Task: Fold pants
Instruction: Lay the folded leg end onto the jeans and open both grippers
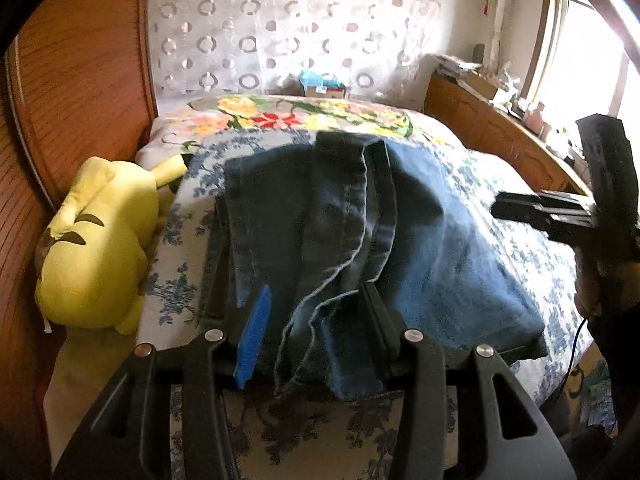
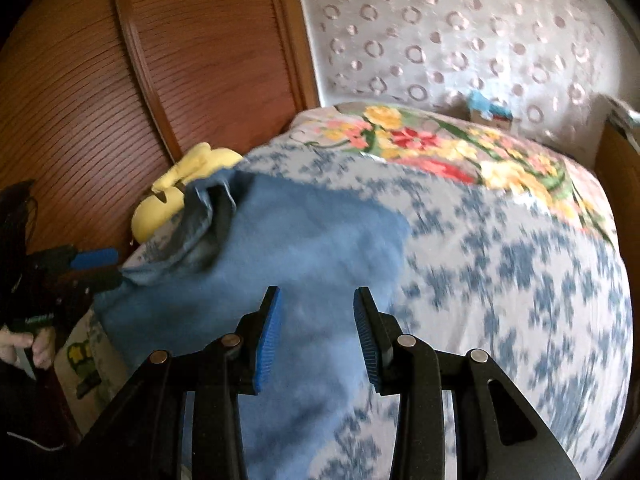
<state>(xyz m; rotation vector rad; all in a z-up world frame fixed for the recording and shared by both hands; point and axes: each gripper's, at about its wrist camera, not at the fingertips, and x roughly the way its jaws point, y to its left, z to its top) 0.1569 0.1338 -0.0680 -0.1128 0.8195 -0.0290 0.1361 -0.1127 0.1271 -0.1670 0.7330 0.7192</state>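
Left gripper low centre, jaws apart w/ jeans hem loose between, on bedspread mid-frame. Right gripper released, nothing between pads. Could drag hem, undo fold if pulled back carelessly.

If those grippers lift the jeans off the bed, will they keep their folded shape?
Probably not. The jeans already sag and wrinkle around the left gripper, so they look floppy. The denim looks thick, so likely heavy enough to droop. The loose hem edge would probably unfold.
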